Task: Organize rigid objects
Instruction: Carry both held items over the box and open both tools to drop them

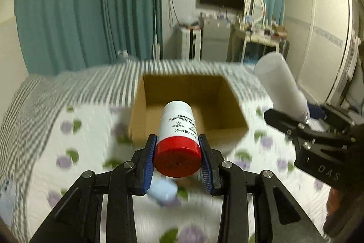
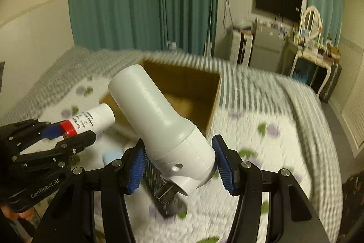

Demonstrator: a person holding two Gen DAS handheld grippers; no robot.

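My left gripper (image 1: 178,157) is shut on a white bottle with a red cap (image 1: 177,129), held above the bed in front of an open cardboard box (image 1: 188,115). It also shows in the right wrist view (image 2: 91,121). My right gripper (image 2: 179,163) is shut on a large white bottle-shaped device (image 2: 163,120), tilted up-left toward the box (image 2: 204,88). The same device shows at the right of the left wrist view (image 1: 279,85).
The box sits on a bed with a floral quilt (image 1: 91,152) and a striped cover (image 2: 261,83). A light blue object (image 1: 162,191) and a dark flat object (image 2: 163,195) lie on the quilt below the grippers. Curtains, a dresser and a TV stand behind.
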